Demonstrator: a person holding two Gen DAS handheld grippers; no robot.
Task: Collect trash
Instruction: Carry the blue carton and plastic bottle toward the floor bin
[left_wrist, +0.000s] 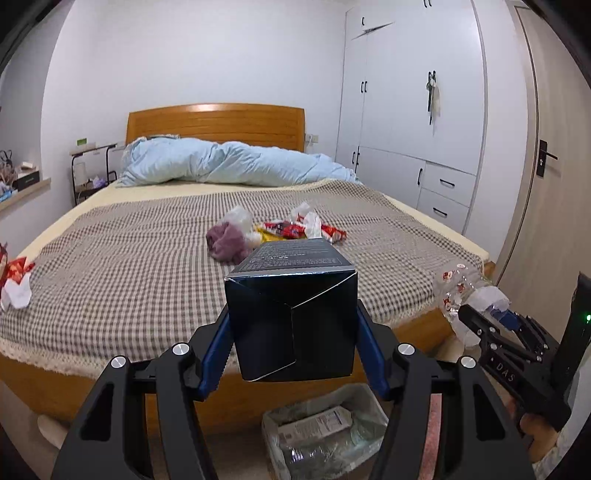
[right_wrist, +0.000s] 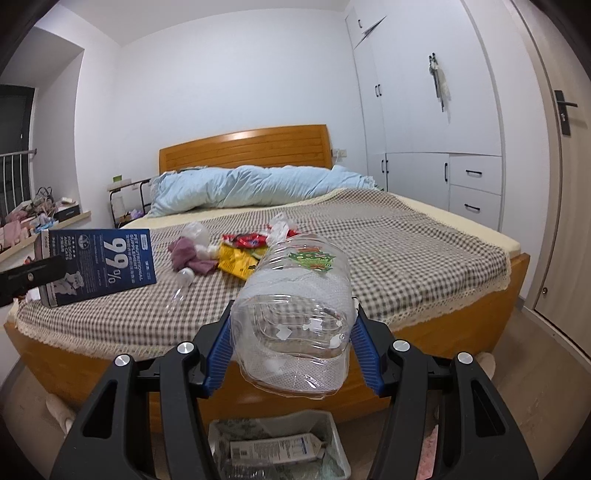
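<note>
**Above the bin: two pieces of trash held, ready to drop**

At the foot of the bed (left_wrist: 110, 266), both tongs are loaded. The left tongs (left_wrist: 293, 332) are clamped on a dark blue carton (left_wrist: 291, 325), their blue pads pressing its two side walls; the carton's folded end flap faces the camera. The right tongs (right_wrist: 291, 332) are clamped on a clear plastic bottle (right_wrist: 295, 317), gripped across its body with the base towards the camera and the label end pointing away over the bed.

On the floor below, close against the bed frame, stands the lined trash bin (left_wrist: 373, 406). It already holds a white printed packet (left_wrist: 317, 422) and some crumpled clear plastic; how full it is I cannot tell, since the tongs cover much of it.

To do this step well, I judge each piece should be brought squarely over the bin's mouth before the pads part. The carton looks nearly as wide as the opening, so tipping its far end down should help it slide in rather than catch on the rim. The bottle is light and round and may bounce or roll off, so releasing it low seems wise. Dropping one item at a time would keep the two tongs from crowding each other.

More trash waits on the checked blanket: red and yellow wrappers (right_wrist: 240, 251), a purple cloth wad (right_wrist: 188, 254), and further wrappers (left_wrist: 14, 277) near the bed's left edge.
</note>
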